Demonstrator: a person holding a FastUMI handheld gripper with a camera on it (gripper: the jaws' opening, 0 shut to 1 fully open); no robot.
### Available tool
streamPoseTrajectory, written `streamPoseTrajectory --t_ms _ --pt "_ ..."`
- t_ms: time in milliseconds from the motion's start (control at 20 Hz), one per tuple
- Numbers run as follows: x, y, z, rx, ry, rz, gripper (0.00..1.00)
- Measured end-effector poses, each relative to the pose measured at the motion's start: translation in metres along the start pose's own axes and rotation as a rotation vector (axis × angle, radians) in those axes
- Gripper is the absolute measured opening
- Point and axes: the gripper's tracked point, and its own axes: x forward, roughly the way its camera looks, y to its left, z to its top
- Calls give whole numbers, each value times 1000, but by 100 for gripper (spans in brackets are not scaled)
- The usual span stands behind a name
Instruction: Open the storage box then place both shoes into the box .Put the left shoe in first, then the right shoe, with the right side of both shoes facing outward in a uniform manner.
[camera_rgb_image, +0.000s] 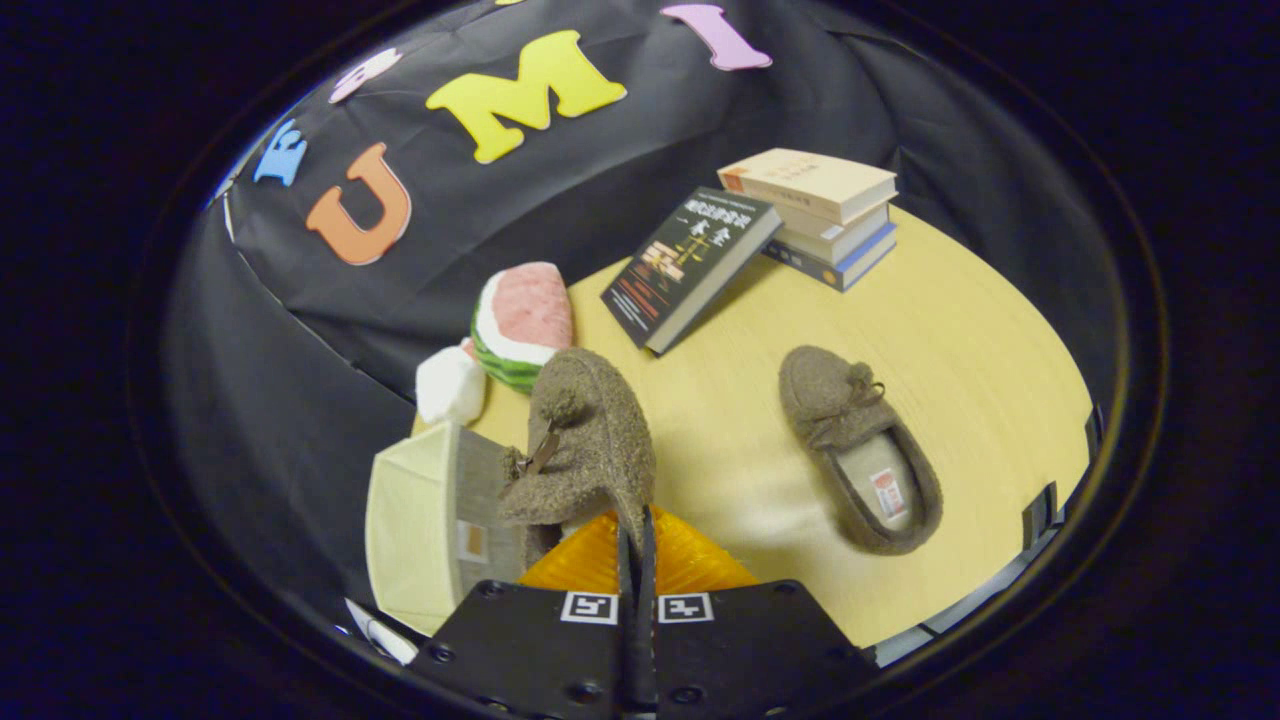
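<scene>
Fingers (636, 545) of mine pinch the heel edge of one shoe (585, 440), lifted beside the open box (425, 520). This looks like the first placing step; next it wants lowering in. The other shoe (860, 450) lies on the table (980, 340) beyond the box, its insole label too small to read.

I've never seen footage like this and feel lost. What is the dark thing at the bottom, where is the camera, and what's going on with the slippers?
The camera rides on a hand-held gripper and looks forward along its jaws, the dark plates at the bottom. The jaws are shut on the heel edge of one brown slipper, holding it up beside the open storage box. The other slipper lies on the wooden table, beyond the jaws. Further back are a toy watermelon slice, a leaning dark book and a stack of books.
</scene>
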Motion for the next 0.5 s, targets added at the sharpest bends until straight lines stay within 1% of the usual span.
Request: streamPoseTrajectory --t_ms 150,250,350,500 --pt "-25 65 11 -11 -53 79 0" --pt "-29 104 8 -17 -66 120 0" --pt "-24 135 -5 -16 -56 140 0" --pt "-5 172 -42 18 -1 150 0"
